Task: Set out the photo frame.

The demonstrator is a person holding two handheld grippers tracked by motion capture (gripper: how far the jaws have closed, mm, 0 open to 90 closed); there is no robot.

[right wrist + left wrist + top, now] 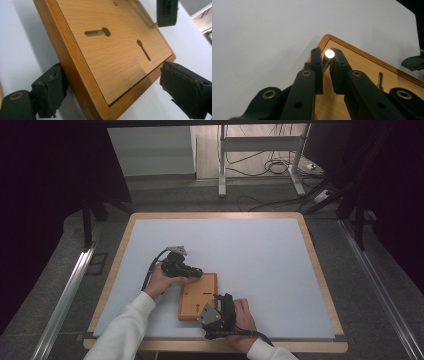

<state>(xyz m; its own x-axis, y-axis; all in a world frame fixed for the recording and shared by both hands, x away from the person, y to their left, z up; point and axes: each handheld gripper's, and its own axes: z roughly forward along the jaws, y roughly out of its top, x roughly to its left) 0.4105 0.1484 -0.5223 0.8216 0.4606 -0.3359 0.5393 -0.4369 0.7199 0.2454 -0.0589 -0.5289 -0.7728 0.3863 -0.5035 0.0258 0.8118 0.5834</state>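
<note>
We see a table with a pale blue-white top and a wooden rim, and on its near half a wooden board, orange-brown, a flat rectangle with a raised border. In the high view the board's long axis runs roughly from the near edge away from us, tilted a little to the right at the far end. Its face carries two keyhole-shaped slots, each long and narrow with a round end; in the right gripper view the two slots lie at an angle to each other, not parallel. Our right gripper sits at the board's near right corner, jaws spread wide, one on each side of that corner, and the right jaw stands clear of the wood; whether the left one touches it we cannot tell. Our left gripper is at the board's far left corner, jaws brought together on a small metal pin with a bright round head. The pin's shaft slants down toward the board face, head end pointing up at the camera. A second pin stands upright in the board just beside it.
</note>
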